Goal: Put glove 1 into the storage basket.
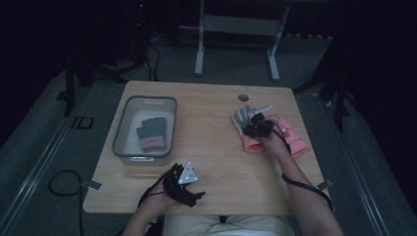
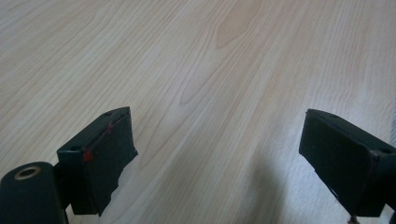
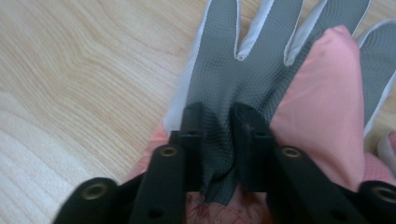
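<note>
Right gripper [image 1: 256, 124] sits at the right-centre of the worktop [image 1: 216, 162], lowered onto a glove [image 1: 244, 129] with a grey textured palm, white finger edging and a pink cuff. In the right gripper view the two black jaws stand nearly together with a pinched fold of the grey palm fabric of the glove [image 3: 243, 60] between them; the pads press on the fabric from both sides, so the grip is made. The glove lies flat on the worktop with its fingers pointing to the far side and its cuff toward the person. A second pink glove [image 1: 294, 138] lies just beside it on the right, partly under the person's right hand; whether the two overlap cannot be told. Left gripper [image 1: 183, 184] rests near the worktop's near edge, left of centre, well apart from the gloves, with the grey three-cornered plate on top. In the left gripper view its jaws stand wide apart over bare wood grain, with nothing between them. A grey-rimmed clear bin [image 1: 121, 129] stands at the left of the worktop, and inside it lies another glove pair [image 1: 151, 133], grey with pink cuffs, stacked flat on the bin floor. A round dark grommet [image 1: 243, 98] marks the far side of the worktop
</note>
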A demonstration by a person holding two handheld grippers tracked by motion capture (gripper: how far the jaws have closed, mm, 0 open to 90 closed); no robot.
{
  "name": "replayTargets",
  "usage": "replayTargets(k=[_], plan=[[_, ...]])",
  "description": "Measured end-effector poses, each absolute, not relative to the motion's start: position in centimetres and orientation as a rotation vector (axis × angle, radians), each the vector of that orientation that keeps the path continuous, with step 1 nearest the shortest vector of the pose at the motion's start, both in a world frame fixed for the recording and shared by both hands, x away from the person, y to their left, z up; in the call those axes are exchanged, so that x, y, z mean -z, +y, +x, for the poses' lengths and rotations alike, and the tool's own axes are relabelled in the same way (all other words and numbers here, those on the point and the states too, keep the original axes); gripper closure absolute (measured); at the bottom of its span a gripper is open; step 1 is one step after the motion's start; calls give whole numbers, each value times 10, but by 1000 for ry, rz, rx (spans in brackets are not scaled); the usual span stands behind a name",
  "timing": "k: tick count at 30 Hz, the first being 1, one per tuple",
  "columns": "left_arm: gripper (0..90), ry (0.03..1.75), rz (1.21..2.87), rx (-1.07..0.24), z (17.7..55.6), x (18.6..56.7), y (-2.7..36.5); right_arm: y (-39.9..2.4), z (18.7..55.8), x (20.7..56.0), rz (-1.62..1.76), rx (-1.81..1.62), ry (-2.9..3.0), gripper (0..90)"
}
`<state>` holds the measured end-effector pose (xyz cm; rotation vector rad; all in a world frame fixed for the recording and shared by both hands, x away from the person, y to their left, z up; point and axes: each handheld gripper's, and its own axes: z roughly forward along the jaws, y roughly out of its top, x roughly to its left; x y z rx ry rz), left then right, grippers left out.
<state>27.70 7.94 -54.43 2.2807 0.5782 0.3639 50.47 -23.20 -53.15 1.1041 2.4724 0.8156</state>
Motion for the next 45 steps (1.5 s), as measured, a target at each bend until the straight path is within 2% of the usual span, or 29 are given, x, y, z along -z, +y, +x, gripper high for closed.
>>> replayTargets(k=[7, 13, 24, 30, 35, 38, 45], plan=[[99, 560, 2300, -328, 277, 550, 83, -238, 501, 529, 1227, -918, 2424, 860], [99, 550, 2296, -319, 277, 551, 84, -236, 492, 513, 1238, -948, 2377, 880], [99, 526, 2294, -314, 276, 548, 81, -218, 437, 442, 1118, -1190, 2272, 882], [100, 531, 2298, -333, 276, 550, 82, -202, 401, 415, 1112, -1180, 2156, 881], [100, 521, 2308, -346, 275, 551, 82, -186, 374, 422, 1169, -1168, 2099, 882], [100, 521, 2308, -344, 276, 551, 82, -182, 370, 426, 1188, -1155, 2090, 882], [100, 487, 2351, -349, 275, 554, 79, -165, 365, 474, 1358, -1076, 2106, 881]])
